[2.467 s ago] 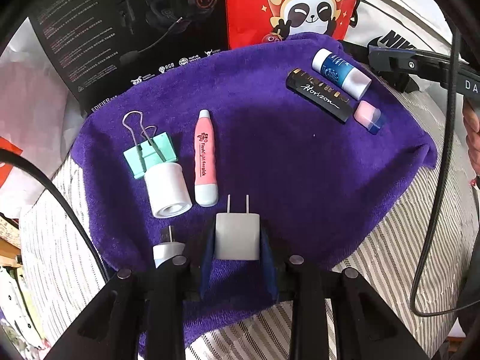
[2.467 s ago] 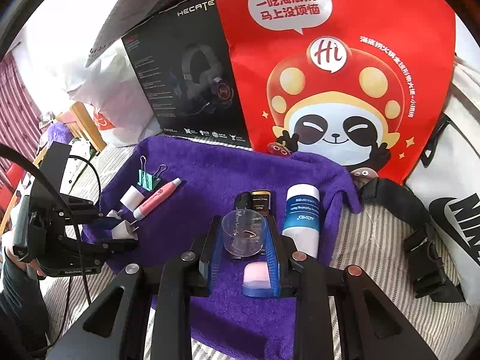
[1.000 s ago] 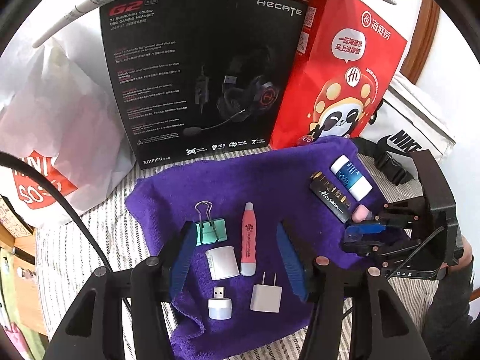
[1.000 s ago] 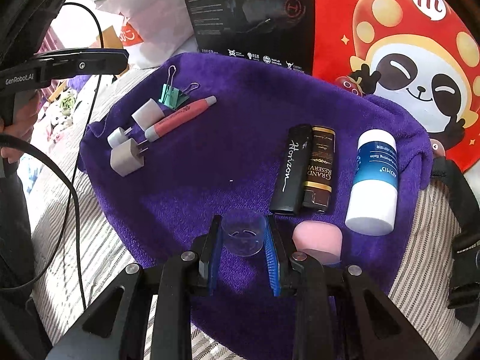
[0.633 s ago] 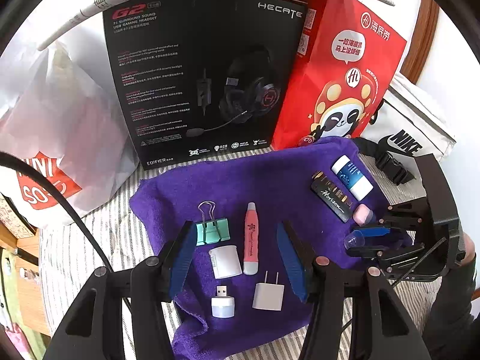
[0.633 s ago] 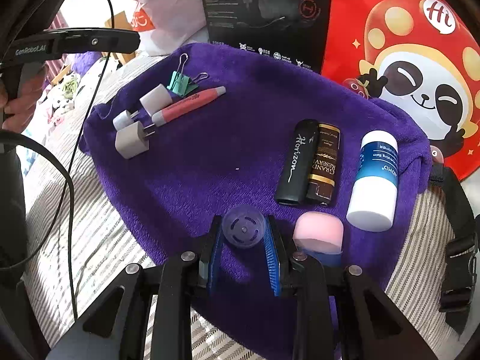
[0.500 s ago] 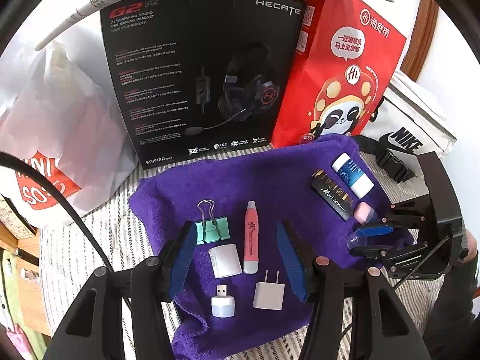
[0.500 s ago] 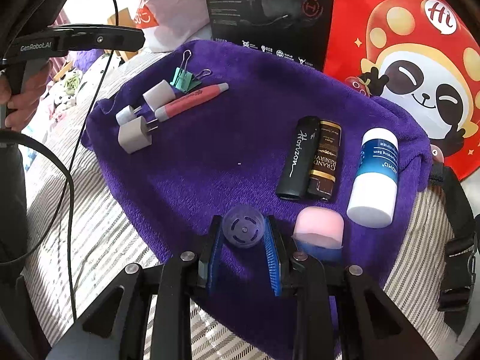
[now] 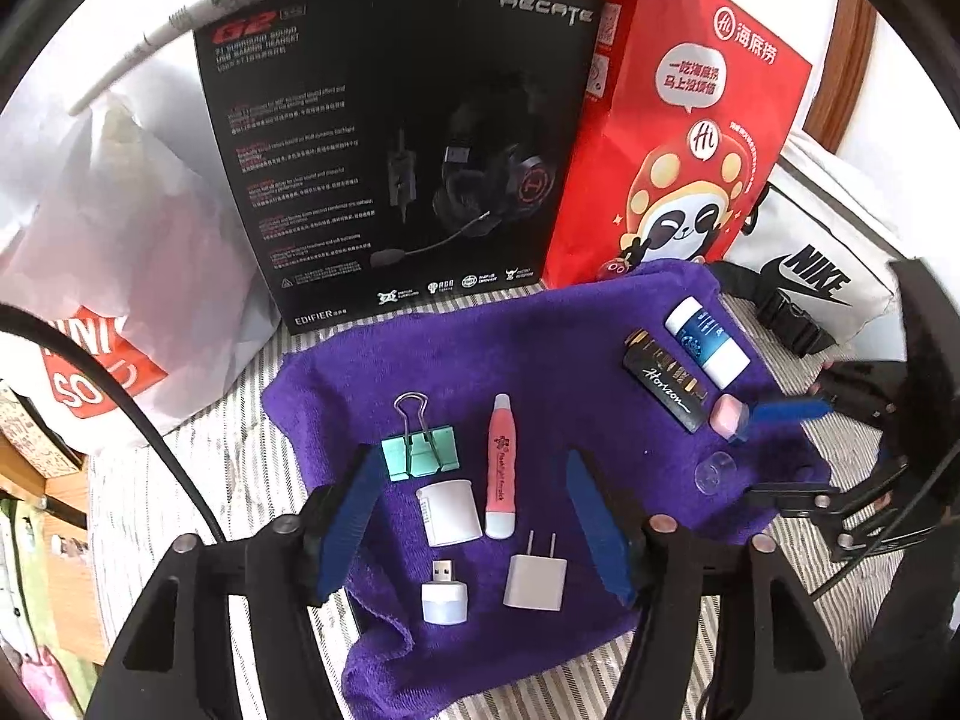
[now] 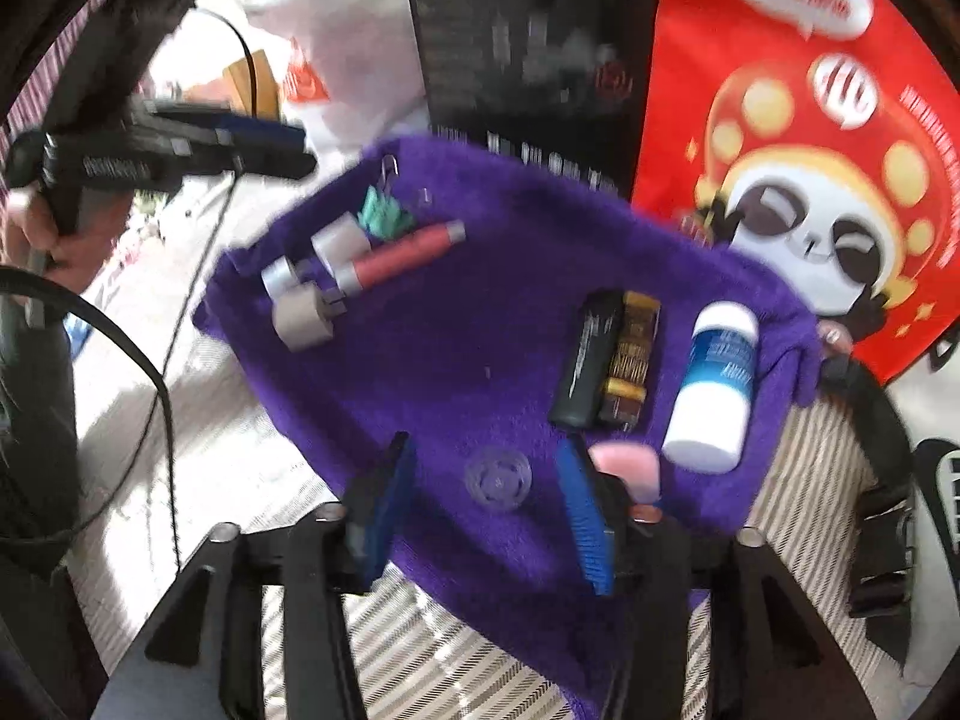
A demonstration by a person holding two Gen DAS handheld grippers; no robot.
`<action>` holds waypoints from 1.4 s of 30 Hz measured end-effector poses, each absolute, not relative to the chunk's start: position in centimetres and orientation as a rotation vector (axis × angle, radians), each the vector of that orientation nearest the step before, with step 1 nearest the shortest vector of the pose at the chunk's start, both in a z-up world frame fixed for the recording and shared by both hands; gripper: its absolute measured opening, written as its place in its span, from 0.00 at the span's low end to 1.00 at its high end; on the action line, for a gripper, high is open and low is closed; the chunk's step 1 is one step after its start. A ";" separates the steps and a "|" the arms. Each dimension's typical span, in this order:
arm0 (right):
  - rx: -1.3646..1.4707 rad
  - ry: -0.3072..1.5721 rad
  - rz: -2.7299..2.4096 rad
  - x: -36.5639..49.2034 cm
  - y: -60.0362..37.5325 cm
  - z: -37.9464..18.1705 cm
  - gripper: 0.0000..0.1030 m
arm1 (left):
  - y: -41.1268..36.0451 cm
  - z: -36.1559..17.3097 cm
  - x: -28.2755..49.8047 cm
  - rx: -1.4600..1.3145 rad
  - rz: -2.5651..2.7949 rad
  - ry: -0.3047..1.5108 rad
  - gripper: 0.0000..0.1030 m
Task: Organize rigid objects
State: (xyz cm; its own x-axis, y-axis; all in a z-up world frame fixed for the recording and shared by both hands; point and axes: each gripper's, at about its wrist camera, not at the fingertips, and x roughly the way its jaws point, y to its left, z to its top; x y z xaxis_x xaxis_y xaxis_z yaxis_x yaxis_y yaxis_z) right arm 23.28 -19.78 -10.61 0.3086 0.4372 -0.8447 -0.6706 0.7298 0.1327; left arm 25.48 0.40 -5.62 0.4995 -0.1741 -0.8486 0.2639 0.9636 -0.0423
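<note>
From the left wrist, the left tongs (image 9: 474, 525) hang over the near part of a purple towel (image 9: 558, 360) with their jaws opening and nothing pressed between the blue pads. Between and just beyond them lie a green binder clip (image 9: 421, 455), a white cap-like cylinder (image 9: 451, 512) and a pink pen-shaped tube (image 9: 501, 468), side by side. Nearer still sit a small USB plug (image 9: 444, 595) and a white wall charger (image 9: 536, 582), prongs pointing far. On the right side of the towel a black bar marked "Horizon" (image 9: 666, 387) lies against a gold-patterned one, with a white and blue bottle (image 9: 708, 341) just to the far right. A pink-capped item (image 9: 729, 417) lies just near the bar, and a clear round cap (image 9: 715, 471) rests on the towel near that, beside the right tongs (image 9: 780, 450). A black headset box (image 9: 396, 150) and a red panda bag (image 9: 678, 162) stand at the far edge.

From the right wrist, the picture is blurred. The right tongs (image 10: 486, 501) are opening, and the clear round cap (image 10: 498, 478) lies on the towel (image 10: 468, 330) between the pads, touching neither. The pink-capped item (image 10: 627, 468) sits just right of the right pad, with the bottle (image 10: 714, 396) and the black bar (image 10: 588, 357) farther off. At the far left the clip, cylinder, tube and charger cluster below the left tongs (image 10: 264, 147), gripped by a hand (image 10: 36, 234).
</note>
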 end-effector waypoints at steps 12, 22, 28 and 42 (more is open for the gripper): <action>-0.165 0.970 0.528 21.8 -21.0 -6.6 0.99 | -1.1 -4.0 19.8 0.156 -0.174 0.997 0.93; -0.005 1.035 0.302 16.5 -22.4 -6.3 1.00 | -1.8 -4.2 13.8 0.075 -0.134 1.020 0.94; 0.045 1.036 0.228 12.8 -22.1 -4.4 1.00 | -2.0 -2.6 10.5 0.023 -0.102 0.963 0.95; 0.062 1.019 0.094 8.3 -22.8 -3.0 1.00 | -1.8 -1.4 6.7 0.013 -0.080 0.929 0.96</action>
State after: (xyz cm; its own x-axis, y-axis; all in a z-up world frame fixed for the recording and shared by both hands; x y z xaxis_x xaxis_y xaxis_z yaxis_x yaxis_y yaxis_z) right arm 8.30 -22.82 -2.98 0.5203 0.1076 -0.8472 -0.0494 0.9942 0.0960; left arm 6.74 -1.76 -1.44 0.5958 -0.0634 -0.8006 0.0750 0.9969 -0.0231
